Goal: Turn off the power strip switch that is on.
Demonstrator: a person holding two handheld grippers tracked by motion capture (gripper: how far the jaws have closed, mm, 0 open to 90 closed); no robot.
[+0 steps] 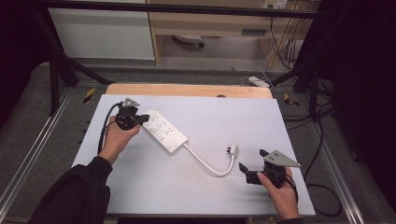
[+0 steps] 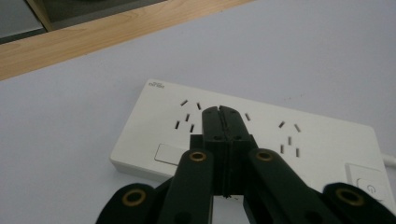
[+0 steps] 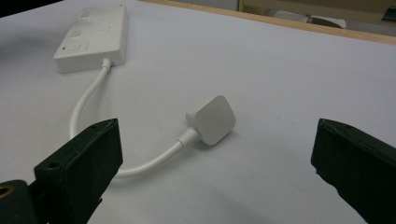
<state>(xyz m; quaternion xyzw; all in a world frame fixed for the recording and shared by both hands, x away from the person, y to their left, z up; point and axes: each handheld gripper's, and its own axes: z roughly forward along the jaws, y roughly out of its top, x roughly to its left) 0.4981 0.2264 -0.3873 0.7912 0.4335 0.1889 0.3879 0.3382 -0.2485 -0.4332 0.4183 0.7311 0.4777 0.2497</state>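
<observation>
Left gripper view: jaws pressed together, the left gripper hovers over a white power strip on the pale table. The right gripper, jaws spread wide, faces the strip's plug, its white cord curving between.

White power strip lies flat, diagonal on the grey tabletop, sockets up, switch at its near-right end. Its white cord curves from that end to a square white plug, unplugged, lying on the tabletop.
</observation>
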